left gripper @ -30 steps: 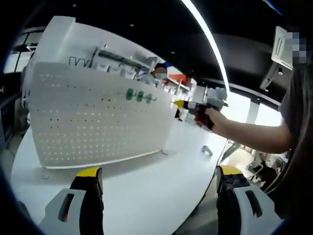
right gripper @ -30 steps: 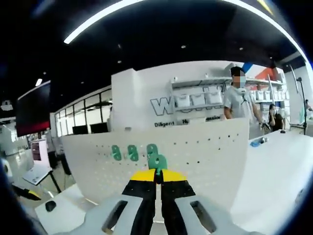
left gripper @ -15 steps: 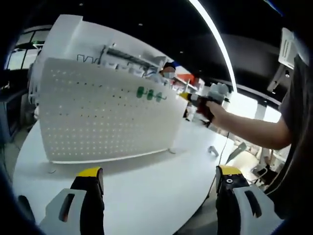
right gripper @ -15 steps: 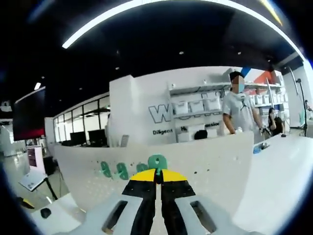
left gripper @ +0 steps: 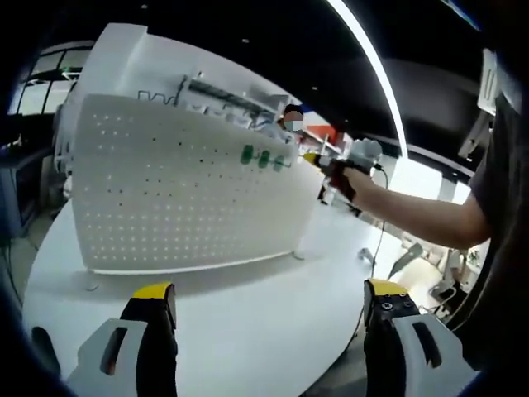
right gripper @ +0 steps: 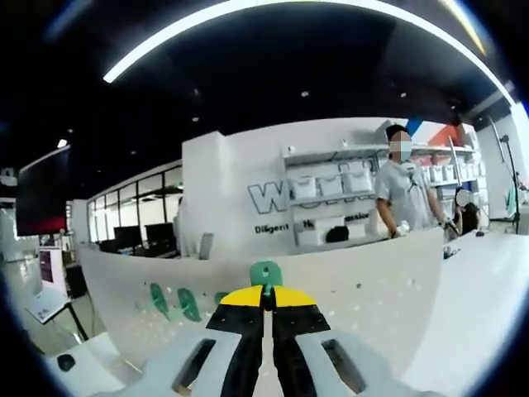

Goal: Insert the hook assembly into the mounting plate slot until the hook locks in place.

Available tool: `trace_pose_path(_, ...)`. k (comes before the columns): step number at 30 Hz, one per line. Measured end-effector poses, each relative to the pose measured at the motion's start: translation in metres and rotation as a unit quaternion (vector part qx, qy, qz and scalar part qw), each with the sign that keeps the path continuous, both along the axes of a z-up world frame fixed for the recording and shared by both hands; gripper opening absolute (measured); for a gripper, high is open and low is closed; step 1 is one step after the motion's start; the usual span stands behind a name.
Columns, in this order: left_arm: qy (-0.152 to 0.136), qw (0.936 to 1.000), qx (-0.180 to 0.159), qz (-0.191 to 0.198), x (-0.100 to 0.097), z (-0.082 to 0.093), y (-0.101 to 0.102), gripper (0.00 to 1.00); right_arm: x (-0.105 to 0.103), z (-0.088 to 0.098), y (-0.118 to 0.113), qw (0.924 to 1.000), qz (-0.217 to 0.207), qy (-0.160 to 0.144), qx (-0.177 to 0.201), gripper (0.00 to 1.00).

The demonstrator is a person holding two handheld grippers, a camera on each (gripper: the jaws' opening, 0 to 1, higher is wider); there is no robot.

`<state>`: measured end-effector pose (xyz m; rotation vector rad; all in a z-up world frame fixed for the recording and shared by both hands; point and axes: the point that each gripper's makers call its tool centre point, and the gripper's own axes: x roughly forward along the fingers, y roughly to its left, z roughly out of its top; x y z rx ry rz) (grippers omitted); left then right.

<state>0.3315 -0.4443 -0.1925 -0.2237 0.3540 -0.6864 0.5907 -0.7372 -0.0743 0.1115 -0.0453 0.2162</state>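
The white pegboard mounting plate (left gripper: 173,194) stands upright on the white table (left gripper: 248,318). Three green hooks (left gripper: 263,158) hang in a row near its top right. My left gripper (left gripper: 269,308) is open and holds nothing, low in front of the board. A person's hand holds my right gripper (left gripper: 316,160) just right of the hung hooks, near the board's top edge. In the right gripper view, my right gripper (right gripper: 265,296) is shut on a green hook assembly (right gripper: 265,273), whose rounded head sticks up above the yellow tips. The pegboard (right gripper: 364,281) lies right behind it, with the hung hooks (right gripper: 188,303) to its lower left.
A person (right gripper: 402,198) stands behind the board by a white wall with shelves (right gripper: 326,186). The holder's arm (left gripper: 421,217) crosses the right side of the left gripper view. A small grey part (left gripper: 366,255) lies near the table's right edge.
My right gripper has carried the green hook rightward and up along the board; the hung hooks have slid to the left in its view. The left gripper stays open, barely shifted.
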Motion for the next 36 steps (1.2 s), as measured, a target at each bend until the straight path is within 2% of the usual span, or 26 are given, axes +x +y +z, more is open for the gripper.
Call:
trace_pose_path(16,-0.004,1.0,-0.001,0.006,0.009,0.003,0.005,0.96,0.007,-0.015,0.001,0.9998,-0.012,-0.01,-0.015,0.0)
trace_pose_path(36,-0.015,0.9997,0.015,0.008,0.011,0.004,0.009,0.98,0.013,-0.032,-0.002,0.9997,-0.023,-0.005,-0.005,0.0)
